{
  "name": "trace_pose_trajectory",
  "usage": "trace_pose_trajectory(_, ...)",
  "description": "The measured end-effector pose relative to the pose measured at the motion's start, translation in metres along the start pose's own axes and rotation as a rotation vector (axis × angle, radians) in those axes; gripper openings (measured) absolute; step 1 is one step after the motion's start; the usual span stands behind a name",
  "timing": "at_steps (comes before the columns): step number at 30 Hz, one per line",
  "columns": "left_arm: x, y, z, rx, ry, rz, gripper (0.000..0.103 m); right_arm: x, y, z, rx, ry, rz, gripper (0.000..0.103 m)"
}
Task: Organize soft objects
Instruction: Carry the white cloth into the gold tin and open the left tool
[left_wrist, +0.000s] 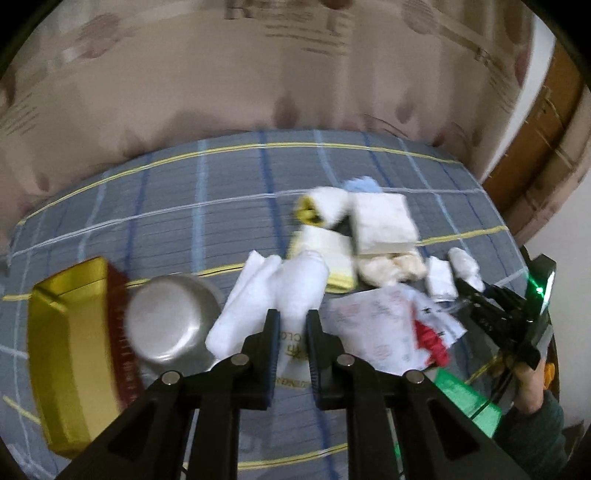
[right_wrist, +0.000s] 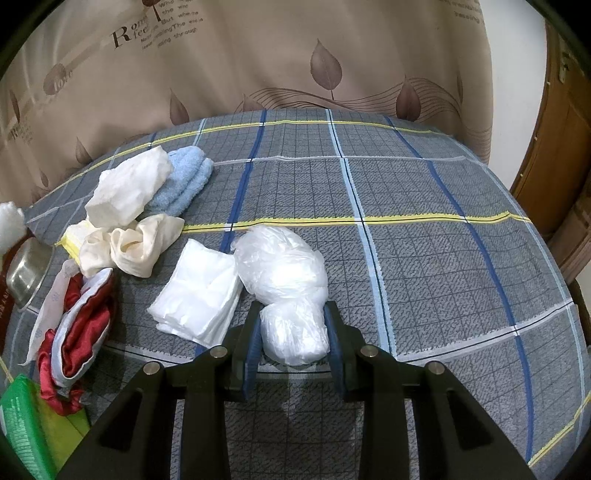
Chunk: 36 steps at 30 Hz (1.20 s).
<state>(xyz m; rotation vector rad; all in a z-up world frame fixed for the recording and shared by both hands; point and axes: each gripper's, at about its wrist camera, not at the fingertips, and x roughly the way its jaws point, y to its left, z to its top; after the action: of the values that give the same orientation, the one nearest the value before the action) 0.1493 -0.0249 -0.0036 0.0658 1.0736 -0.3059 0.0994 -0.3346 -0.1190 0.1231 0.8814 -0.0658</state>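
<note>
My right gripper (right_wrist: 291, 314) is shut on a crumpled clear plastic bag (right_wrist: 284, 280) that rests on the plaid table. My left gripper (left_wrist: 293, 317) is shut on a white cloth bag with gold print (left_wrist: 301, 291), seen blurred. Next to the plastic bag lies a folded white tissue stack (right_wrist: 199, 295). Farther left lie a cream cloth (right_wrist: 136, 245), a white foam block (right_wrist: 129, 188), a light blue towel (right_wrist: 183, 181) and a red and white cloth (right_wrist: 81, 325). The right gripper also shows in the left wrist view (left_wrist: 469, 286).
A gold tin (left_wrist: 70, 354) and a steel bowl (left_wrist: 166, 321) stand at the left. A green packet (right_wrist: 26, 424) lies at the near left edge. A beige leaf-print curtain (right_wrist: 258, 55) hangs behind the round table (right_wrist: 443, 258). A wooden door (right_wrist: 561, 147) is at the right.
</note>
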Motion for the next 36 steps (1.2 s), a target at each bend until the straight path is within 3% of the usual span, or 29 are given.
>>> trace_pose_trajectory(10, -0.032, 0.113, -0.014, -0.16, -0.033, 0.188, 0.014, -0.001, 0.001, 0.0, -0.007, 0.001, -0.008, 0.029)
trace_pose_trajectory(14, -0.027, 0.163, -0.022, -0.234, -0.014, 0.275, 0.014, 0.0, 0.001, -0.001, -0.015, 0.001, -0.019, 0.029)
trace_pose_trajectory(20, -0.014, 0.219, -0.038, -0.319, 0.014, 0.346, 0.014, 0.0, 0.002, -0.001, -0.029, 0.003, -0.035, 0.029)
trace_pose_trajectory(36, 0.028, 0.251, -0.039, -0.344, 0.073, 0.417, 0.019, 0.0, 0.008, 0.0, -0.049, 0.005, -0.058, 0.029)
